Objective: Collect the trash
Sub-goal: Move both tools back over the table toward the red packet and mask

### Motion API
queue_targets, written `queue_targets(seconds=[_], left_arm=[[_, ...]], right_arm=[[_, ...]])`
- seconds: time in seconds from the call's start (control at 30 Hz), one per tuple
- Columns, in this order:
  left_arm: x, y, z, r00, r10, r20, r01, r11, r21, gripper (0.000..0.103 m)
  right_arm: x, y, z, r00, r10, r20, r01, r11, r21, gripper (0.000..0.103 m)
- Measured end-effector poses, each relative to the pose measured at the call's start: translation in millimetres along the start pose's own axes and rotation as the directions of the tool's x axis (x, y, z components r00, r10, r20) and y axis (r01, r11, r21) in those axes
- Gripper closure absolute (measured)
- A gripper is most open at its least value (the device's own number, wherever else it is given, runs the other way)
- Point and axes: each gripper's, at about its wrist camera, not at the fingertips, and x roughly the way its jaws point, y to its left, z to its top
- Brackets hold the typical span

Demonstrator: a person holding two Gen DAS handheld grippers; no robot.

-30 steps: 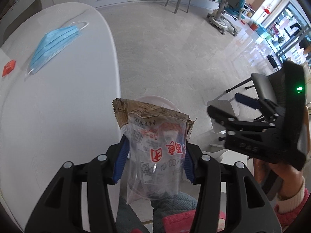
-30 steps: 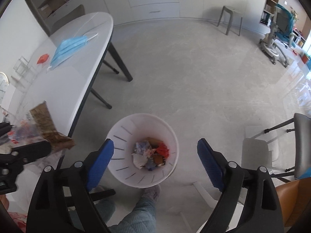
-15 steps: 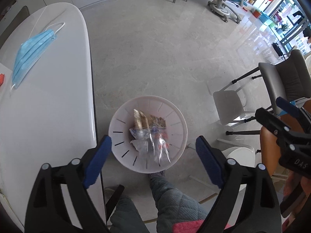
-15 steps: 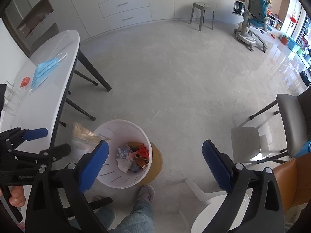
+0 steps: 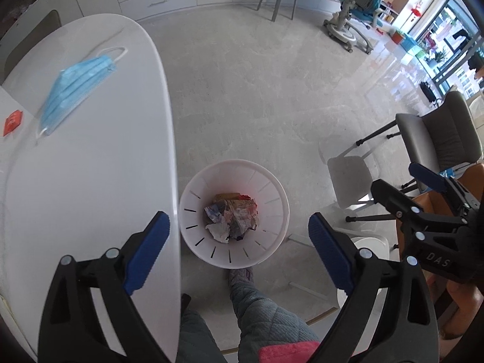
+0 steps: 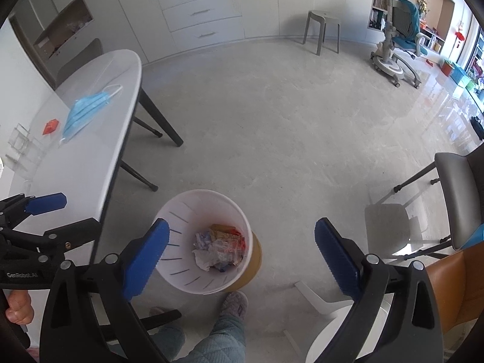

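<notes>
Your left gripper [image 5: 236, 230] has let go of the clear printed snack wrapper [image 5: 242, 214] it was clamping a second ago: its blue-padded jaws now stand wide apart with nothing between them, and the wrapper lies on the heap of crumpled rubbish inside the white slotted plastic bin [image 5: 233, 166], which stands on the floor just beside the long edge of the white oval table [image 5: 90, 181]. That piece is done. Your right gripper [image 6: 239, 245] is spread wide and empty too, hanging above the same bin. What I judge is left for you sits well back on the table near its far end: the blue pleated face mask [image 5: 72, 90], and close beside it, towards the left edge, the small red packet [image 5: 12, 122].
</notes>
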Motion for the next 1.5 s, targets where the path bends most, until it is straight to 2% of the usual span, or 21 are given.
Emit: queue_targets(seconds=[0.2,0.3,0.5,0.83,1.03,1.13,1.23,1.33,1.5], left_arm=[[-47.5,35.1,-15.2,0.996,0.053,0.077,-0.050,0.998,-0.042,0.009],[-73.2,64.6,-28.2,0.988,0.100,0.114,-0.091,0.993,-0.079,0.008],[-107.4,132.0,-50.6,0.977,0.153,0.147,-0.125,0.975,-0.186,0.008],[-132.8,228.5,-78.0,0.966,0.207,0.158,-0.143,0.928,-0.343,0.008],[-134.0,271.7,-71.9,0.956,0.242,0.166,-0.157,0.901,-0.405,0.008],[-129.0,292.5,-61.3,0.949,0.263,0.174,-0.174,0.896,-0.408,0.008],[-116.2,321.9,-44.6,0.946,0.282,0.159,-0.196,0.891,-0.409,0.008],[-106.5,352.0,-28.6,0.948,0.275,0.159,-0.189,0.891,-0.414,0.008],[-84.8,412.3,10.1,0.951,0.256,0.173,-0.160,0.888,-0.431,0.008]], right_arm=[[-12.5,47.6,4.2,0.998,0.056,0.030,-0.055,0.997,-0.053,0.003],[-18.2,80.9,6.8,0.995,0.094,0.041,-0.090,0.992,-0.090,0.003],[-25.8,146.6,13.2,0.988,0.146,0.048,-0.137,0.977,-0.162,0.003],[-27.1,245.3,28.3,0.976,0.213,0.039,-0.193,0.939,-0.286,0.003],[-14.3,288.0,49.3,0.968,0.251,0.021,-0.230,0.914,-0.334,0.003],[0.0,306.1,65.6,0.964,0.264,0.007,-0.246,0.906,-0.344,0.003],[22.0,322.0,85.1,0.966,0.257,-0.014,-0.248,0.915,-0.318,0.003],[41.2,328.4,104.3,0.963,0.270,-0.021,-0.266,0.930,-0.253,0.003],[77.8,335.4,134.5,0.962,0.271,0.011,-0.271,0.962,-0.039,0.003]])
